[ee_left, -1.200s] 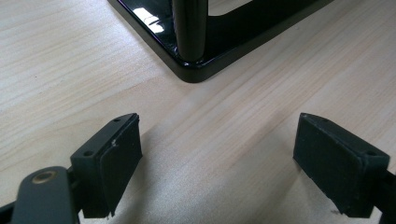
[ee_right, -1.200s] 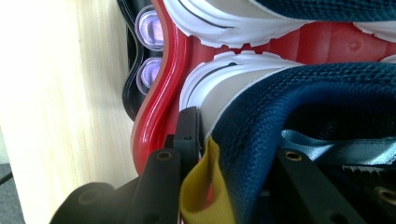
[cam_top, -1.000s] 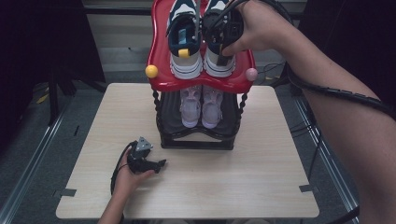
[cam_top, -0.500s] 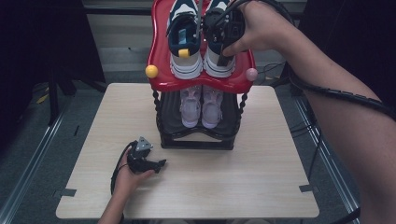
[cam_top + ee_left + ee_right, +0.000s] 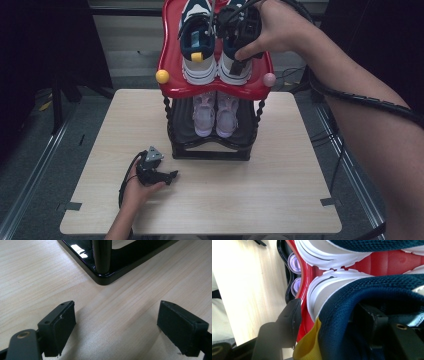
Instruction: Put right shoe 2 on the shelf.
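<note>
Placement of the navy sneakers on the red top shelf (image 5: 172, 87) of the shoe rack (image 5: 210, 150) looks all but finished. Both navy-and-white shoes sit side by side on that shelf, heels toward the person: the left sneaker (image 5: 198, 50) stands free, and the right sneaker (image 5: 235, 70) lies under the right gripper (image 5: 240, 47), which the right hand (image 5: 277, 27) holds at its heel. In the right gripper view one jaw sits outside the heel, by the yellow pull tab (image 5: 308, 345), and the other is down inside the navy collar (image 5: 367, 297); the jaws have just been opening, with the heel wall between them, so I judge the grip to be let go rather than clenched, though how clear the pads stand of the fabric is hard to tell. A pale lilac pair (image 5: 215, 112) already occupies the black lower shelf. The left gripper (image 5: 159, 176) rests on the desk (image 5: 280, 200) just in front of the rack's base, its jaws spread wide with nothing between them, as the left gripper view shows over bare wood. What seems left is to lift the right gripper out of the shoe and draw it away.
</note>
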`<move>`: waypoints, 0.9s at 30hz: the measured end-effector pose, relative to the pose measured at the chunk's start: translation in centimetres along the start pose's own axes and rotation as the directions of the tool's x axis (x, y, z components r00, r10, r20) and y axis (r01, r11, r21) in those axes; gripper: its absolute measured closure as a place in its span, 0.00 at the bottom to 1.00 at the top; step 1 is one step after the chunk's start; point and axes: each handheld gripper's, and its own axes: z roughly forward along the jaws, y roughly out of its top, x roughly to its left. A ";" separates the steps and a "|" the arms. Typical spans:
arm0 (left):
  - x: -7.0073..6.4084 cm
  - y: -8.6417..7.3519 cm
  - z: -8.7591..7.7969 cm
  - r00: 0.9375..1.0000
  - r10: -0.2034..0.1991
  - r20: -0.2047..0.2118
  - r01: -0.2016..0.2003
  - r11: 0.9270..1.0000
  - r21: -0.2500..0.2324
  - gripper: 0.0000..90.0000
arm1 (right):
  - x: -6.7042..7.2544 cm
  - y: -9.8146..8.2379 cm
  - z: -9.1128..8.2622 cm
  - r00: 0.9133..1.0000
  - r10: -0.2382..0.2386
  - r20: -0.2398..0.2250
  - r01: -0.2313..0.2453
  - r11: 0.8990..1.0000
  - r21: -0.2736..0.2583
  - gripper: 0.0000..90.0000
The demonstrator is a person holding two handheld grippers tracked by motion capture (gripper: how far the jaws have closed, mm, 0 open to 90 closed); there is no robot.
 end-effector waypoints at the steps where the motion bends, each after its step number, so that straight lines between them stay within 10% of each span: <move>1: 0.0 0.0 0.0 1.000 0.002 0.002 -0.003 1.000 0.002 0.16 | 0.0 0.0 -0.1 1.000 0.003 -0.001 -0.003 1.000 -0.004 0.41; 10: 0.1 0.1 0.0 1.000 0.000 0.006 0.000 1.000 0.003 0.16 | -0.1 -0.5 -1.0 0.996 0.056 -0.074 -0.057 0.998 -0.014 0.15; 27: 0.1 0.1 0.1 1.000 -0.003 0.008 0.003 1.000 0.001 0.16 | 0.2 -1.8 -3.4 0.990 0.084 -0.111 -0.089 0.995 -0.047 0.18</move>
